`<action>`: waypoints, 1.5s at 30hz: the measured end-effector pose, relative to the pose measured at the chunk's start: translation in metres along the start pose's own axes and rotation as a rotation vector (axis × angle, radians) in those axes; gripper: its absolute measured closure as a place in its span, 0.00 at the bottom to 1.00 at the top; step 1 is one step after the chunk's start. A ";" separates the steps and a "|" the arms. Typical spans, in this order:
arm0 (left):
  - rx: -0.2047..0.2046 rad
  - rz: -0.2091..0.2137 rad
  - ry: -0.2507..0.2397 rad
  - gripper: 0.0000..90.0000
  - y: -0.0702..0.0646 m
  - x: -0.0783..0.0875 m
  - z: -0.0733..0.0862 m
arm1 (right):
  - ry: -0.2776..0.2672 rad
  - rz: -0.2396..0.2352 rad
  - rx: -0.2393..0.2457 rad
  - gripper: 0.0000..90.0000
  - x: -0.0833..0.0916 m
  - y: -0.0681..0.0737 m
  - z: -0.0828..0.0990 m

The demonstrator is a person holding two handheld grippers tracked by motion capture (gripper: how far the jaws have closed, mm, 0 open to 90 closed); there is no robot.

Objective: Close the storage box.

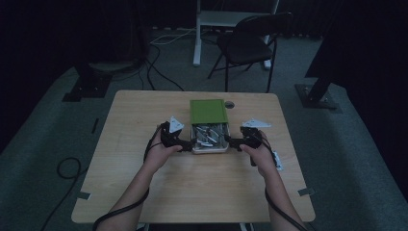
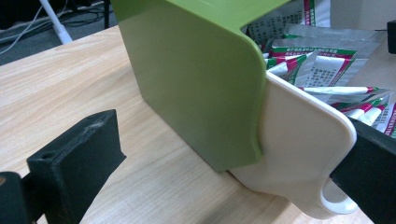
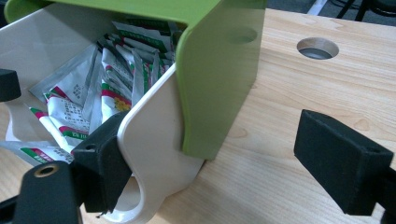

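Wooden table [image 1: 144, 187], packet-filled box [image 1: 210, 142] between left claw [image 1: 185, 142] and right claw [image 1: 234, 142], both spread open

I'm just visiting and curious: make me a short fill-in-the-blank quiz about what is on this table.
1. The box's sliding cover is coloured ____.
2. The white tray is full of foil ____.
3. Each gripper, left and right, has its jaws ____, one jaw either side of the tray's wall.
4. Near the box, the table has a round ____ in it.

Missing words: green; packets; open; hole
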State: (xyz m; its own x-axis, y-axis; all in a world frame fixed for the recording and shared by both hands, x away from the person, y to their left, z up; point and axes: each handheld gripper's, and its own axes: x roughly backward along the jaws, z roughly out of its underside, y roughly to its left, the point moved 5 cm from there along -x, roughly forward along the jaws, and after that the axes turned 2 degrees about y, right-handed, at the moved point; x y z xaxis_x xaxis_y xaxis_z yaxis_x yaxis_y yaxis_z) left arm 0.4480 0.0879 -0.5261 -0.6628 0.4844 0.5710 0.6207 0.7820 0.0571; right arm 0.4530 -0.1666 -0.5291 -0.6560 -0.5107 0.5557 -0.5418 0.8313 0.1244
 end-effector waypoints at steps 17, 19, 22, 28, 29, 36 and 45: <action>0.019 -0.028 -0.005 0.02 0.010 -0.012 -0.004 | -0.015 0.042 -0.028 0.15 -0.013 -0.007 -0.009; 0.021 -0.030 -0.005 0.02 0.013 -0.014 -0.005 | -0.019 0.051 -0.023 0.15 -0.013 -0.007 -0.010; 0.033 -0.031 -0.008 0.02 0.015 -0.016 -0.006 | -0.024 0.071 -0.034 0.15 -0.017 -0.008 -0.012; 0.034 -0.043 -0.016 0.02 0.018 -0.021 -0.007 | -0.029 0.081 -0.049 0.15 -0.021 -0.010 -0.014; 0.035 -0.046 -0.017 0.02 0.018 -0.022 -0.008 | -0.026 0.083 -0.051 0.15 -0.021 -0.011 -0.014; 0.041 -0.049 -0.013 0.02 0.020 -0.026 -0.008 | -0.030 0.105 -0.057 0.15 -0.024 -0.011 -0.017; 0.047 -0.056 -0.011 0.02 0.023 -0.028 -0.009 | -0.034 0.134 -0.072 0.15 -0.028 -0.011 -0.018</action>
State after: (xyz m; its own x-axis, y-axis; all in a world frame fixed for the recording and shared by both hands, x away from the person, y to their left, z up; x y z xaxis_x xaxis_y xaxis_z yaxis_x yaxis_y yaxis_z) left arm 0.4847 0.0886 -0.5336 -0.7007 0.4434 0.5589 0.5625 0.8253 0.0504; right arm 0.4864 -0.1573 -0.5308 -0.7381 -0.4006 0.5429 -0.4101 0.9053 0.1105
